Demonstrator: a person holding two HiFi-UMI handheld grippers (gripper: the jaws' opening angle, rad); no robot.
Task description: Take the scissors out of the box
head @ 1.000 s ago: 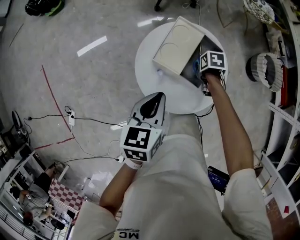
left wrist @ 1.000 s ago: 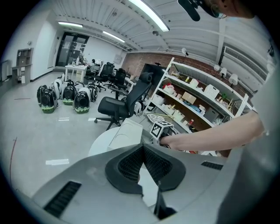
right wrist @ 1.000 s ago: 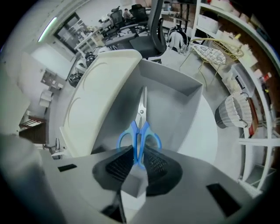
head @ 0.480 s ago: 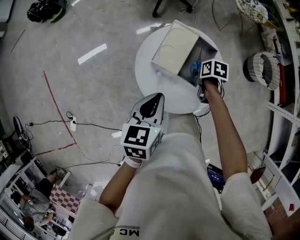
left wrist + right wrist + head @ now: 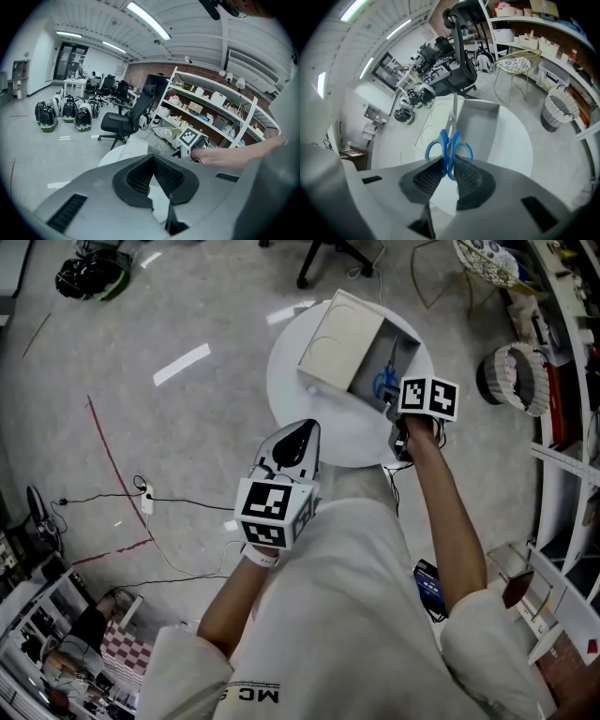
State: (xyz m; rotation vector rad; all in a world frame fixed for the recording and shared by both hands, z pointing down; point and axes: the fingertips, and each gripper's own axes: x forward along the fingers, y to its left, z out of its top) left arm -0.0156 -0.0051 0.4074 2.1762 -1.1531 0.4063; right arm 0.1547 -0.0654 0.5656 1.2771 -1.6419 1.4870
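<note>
Scissors [image 5: 448,139] pinched at the handles by right gripper [image 5: 448,165] jaws, blades above the box [image 5: 480,125]; withdrawal appears incomplete. Left gripper [image 5: 152,161] jaws pressed together, empty.

Grey workshop floor [image 5: 187,418] with furniture and clutter

A round white table [image 5: 284,390] stands on the floor, which is crossed by a red line [image 5: 111,451] and a black cable [image 5: 192,505] leading to a power strip [image 5: 143,500]. A wire wastebasket [image 5: 514,381] sits near white shelves [image 5: 220,105]. A black office chair [image 5: 123,123] and a row of black bags [image 5: 65,115] stand farther off.
</note>
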